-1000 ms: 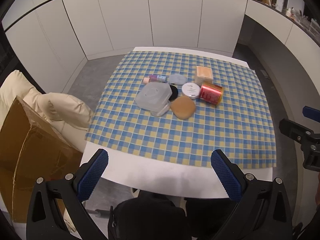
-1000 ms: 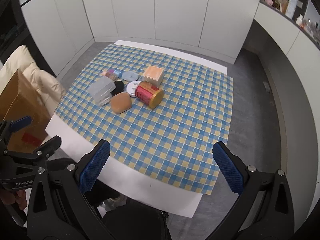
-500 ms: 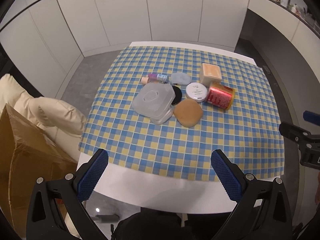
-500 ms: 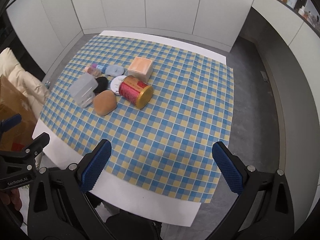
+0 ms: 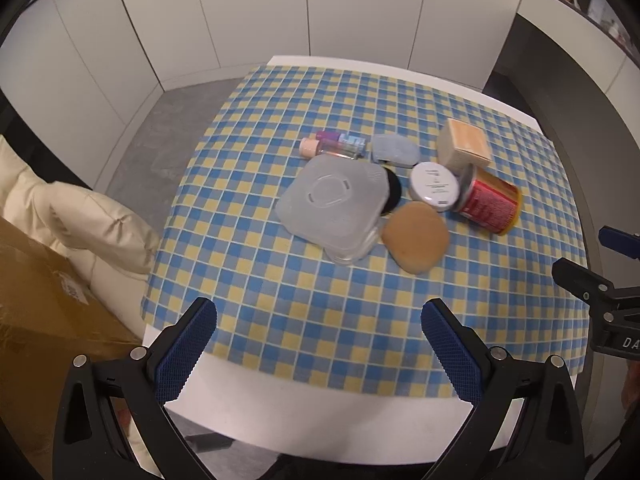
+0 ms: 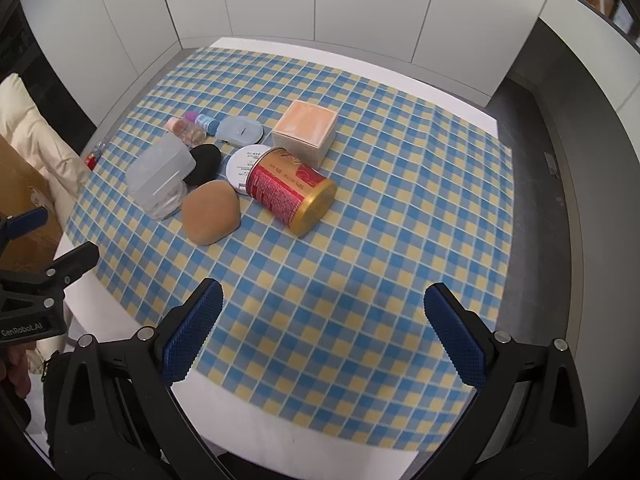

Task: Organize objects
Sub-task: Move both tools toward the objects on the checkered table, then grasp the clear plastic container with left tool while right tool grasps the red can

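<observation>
A cluster of objects lies on the blue-and-yellow checked cloth (image 5: 320, 300): a translucent lidded box (image 5: 334, 204) (image 6: 160, 178), a tan sponge (image 5: 416, 237) (image 6: 210, 212), a red can on its side (image 5: 490, 202) (image 6: 294, 192), a white round tin (image 5: 434, 186), a peach box (image 5: 464, 147) (image 6: 306, 130), a grey-blue case (image 5: 394, 151), small bottles (image 5: 334, 146) and a black puff (image 6: 204, 162). My left gripper (image 5: 318, 346) is open and empty above the table's near edge. My right gripper (image 6: 324, 338) is open and empty, to the right of the cluster.
The white table (image 5: 320, 420) stands on a grey floor before white cabinets. A cream cushion (image 5: 80, 216) and a brown cardboard box (image 5: 40, 320) sit to the left. The cloth's right half (image 6: 420, 200) holds nothing.
Both grippers have moved forward and lower toward the table; the objects look larger and nearer. Both stay open. Nothing on the table has moved.
</observation>
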Demonstrator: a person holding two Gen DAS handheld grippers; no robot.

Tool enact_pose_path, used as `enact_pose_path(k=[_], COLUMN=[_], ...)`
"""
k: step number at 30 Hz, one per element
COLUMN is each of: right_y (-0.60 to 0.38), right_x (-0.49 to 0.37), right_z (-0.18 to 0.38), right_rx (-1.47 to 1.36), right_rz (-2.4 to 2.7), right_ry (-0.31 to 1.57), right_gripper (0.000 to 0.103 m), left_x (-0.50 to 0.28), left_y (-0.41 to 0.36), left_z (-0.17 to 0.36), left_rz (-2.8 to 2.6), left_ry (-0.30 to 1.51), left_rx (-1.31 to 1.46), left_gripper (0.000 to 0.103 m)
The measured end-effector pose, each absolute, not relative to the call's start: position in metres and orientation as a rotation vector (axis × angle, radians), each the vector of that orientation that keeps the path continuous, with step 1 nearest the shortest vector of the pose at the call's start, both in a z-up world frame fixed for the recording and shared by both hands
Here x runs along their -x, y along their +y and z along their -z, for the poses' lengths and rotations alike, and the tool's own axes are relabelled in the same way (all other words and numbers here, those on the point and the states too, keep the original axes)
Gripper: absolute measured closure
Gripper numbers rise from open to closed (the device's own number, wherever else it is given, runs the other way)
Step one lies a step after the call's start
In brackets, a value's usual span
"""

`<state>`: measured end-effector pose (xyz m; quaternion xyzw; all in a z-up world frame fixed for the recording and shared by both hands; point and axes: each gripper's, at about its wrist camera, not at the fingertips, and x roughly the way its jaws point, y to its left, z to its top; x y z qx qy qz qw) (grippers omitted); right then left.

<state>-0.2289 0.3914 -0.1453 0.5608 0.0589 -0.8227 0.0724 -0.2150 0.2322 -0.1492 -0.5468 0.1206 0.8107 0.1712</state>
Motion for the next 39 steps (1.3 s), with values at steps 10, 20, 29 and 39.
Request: enact_pose_path(k=[10, 20, 29, 39], right_y=[0.375, 0.367, 0.357, 0.348], right_x=[0.274, 0.302, 0.326, 0.342], right_z=[0.188, 0.216, 0.214, 0.23], right_rx=[-1.724, -1.738, -1.712, -1.823], right_rz=[2.426, 2.378, 2.358, 2.24], right_ry=[0.248, 0.325, 0.391, 0.399], right_gripper=[0.0, 0.0, 0.0, 0.035], left_x=[0.245, 0.272, 0.291, 0.312], left_y=[0.239, 0.25, 0.265, 0.269], left_z=[0.181, 0.202, 0.212, 0.227], left_rz=[-2.232, -2.218, -2.205, -2.153], left_ry=[0.327, 0.371, 0.385, 0.305], left_rx=[1.6, 1.603, 1.615, 1.686], left_gripper=[0.001, 0.001, 0.001, 0.001])
